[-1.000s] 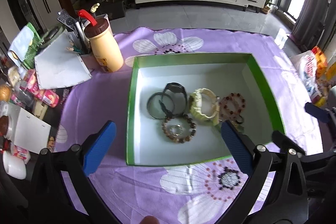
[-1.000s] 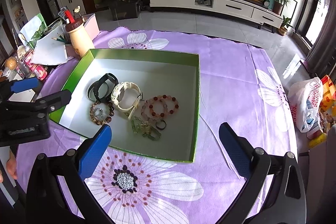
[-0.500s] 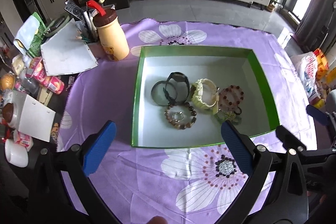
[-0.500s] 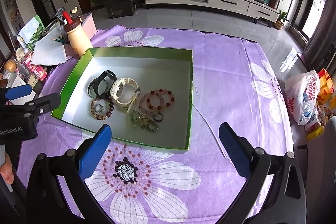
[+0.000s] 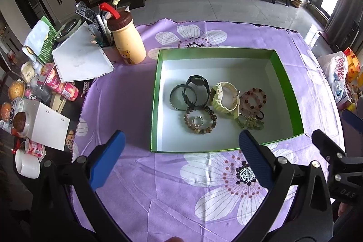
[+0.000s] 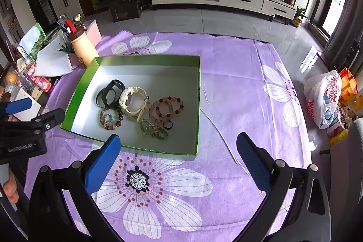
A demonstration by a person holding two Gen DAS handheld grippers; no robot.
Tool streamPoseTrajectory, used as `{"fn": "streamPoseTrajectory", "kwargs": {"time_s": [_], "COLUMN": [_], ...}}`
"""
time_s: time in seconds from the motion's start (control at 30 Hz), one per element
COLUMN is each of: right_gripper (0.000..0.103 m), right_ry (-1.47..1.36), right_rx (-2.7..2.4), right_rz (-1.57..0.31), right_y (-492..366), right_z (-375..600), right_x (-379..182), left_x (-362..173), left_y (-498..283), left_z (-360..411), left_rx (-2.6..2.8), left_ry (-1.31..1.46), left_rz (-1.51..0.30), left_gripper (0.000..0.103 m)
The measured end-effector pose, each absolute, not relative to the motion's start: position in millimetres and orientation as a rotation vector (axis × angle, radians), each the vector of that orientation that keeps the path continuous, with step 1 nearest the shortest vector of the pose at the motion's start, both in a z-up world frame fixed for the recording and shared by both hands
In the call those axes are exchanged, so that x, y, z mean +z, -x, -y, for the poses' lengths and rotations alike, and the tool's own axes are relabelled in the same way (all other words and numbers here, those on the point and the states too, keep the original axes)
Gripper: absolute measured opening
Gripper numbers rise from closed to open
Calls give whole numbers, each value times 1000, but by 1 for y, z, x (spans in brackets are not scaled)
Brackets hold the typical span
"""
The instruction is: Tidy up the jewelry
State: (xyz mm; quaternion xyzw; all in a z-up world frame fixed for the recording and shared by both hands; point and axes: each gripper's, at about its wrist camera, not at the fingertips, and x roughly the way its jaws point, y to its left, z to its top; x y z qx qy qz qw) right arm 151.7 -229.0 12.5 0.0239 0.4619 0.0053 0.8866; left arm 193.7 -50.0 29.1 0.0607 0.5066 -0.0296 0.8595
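Note:
A green box with a white floor sits on the purple flowered cloth. In it lie a black watch, a dark bangle, a cream watch, a brown bead bracelet around a small ring, a pink bead bracelet, a green trinket and a black ring. My left gripper is open and empty, short of the box's near wall. My right gripper is open and empty, near the box's front right corner.
A cream bottle with a brown cap, a pen holder, papers and snack packets crowd the table's left. A white cup stands at the left edge. A plastic bag lies off the right side.
Both grippers have drawn back and up from the box, so it looks smaller and farther. The jaws stay open. The jewelry has not moved.

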Motion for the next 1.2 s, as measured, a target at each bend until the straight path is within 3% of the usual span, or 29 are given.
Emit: {"fn": "streamPoseTrajectory", "kwargs": {"time_s": [1.2], "right_gripper": [102], "right_ry": [-53], "right_rx": [21], "right_rz": [-952], "right_y": [-154], "right_z": [221], "right_x": [24], "left_x": [30], "left_y": [-197], "left_z": [47], "left_rx": [-34], "left_ry": [-142], "left_rz": [-1086], "left_gripper": [101]}}
